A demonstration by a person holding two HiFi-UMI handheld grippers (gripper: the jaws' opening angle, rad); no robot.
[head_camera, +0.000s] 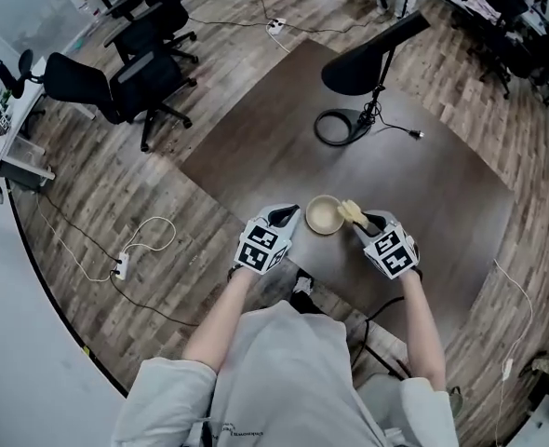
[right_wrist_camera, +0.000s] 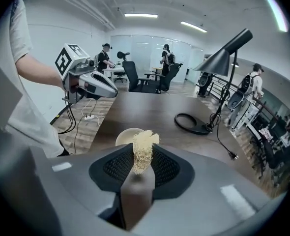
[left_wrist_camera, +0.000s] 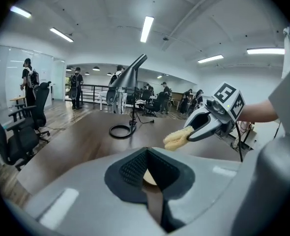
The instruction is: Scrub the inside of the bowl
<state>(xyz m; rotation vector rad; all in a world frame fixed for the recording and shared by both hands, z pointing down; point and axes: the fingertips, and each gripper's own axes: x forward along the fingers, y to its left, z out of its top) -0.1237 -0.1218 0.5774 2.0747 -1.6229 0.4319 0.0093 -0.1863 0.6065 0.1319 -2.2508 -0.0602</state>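
Right tool (head_camera: 368, 222) is pinching the scrubber (head_camera: 351, 213) at the bowl (head_camera: 321, 219) rim for scrubbing — left tool (head_camera: 287, 217), pressed together, is hovering alongside.

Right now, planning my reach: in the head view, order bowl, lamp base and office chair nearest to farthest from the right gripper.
1. Bowl, immediately left.
2. Lamp base, up the table.
3. Office chair, far left.

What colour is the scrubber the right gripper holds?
Pale yellow; the scrubber shows best in the right gripper view.
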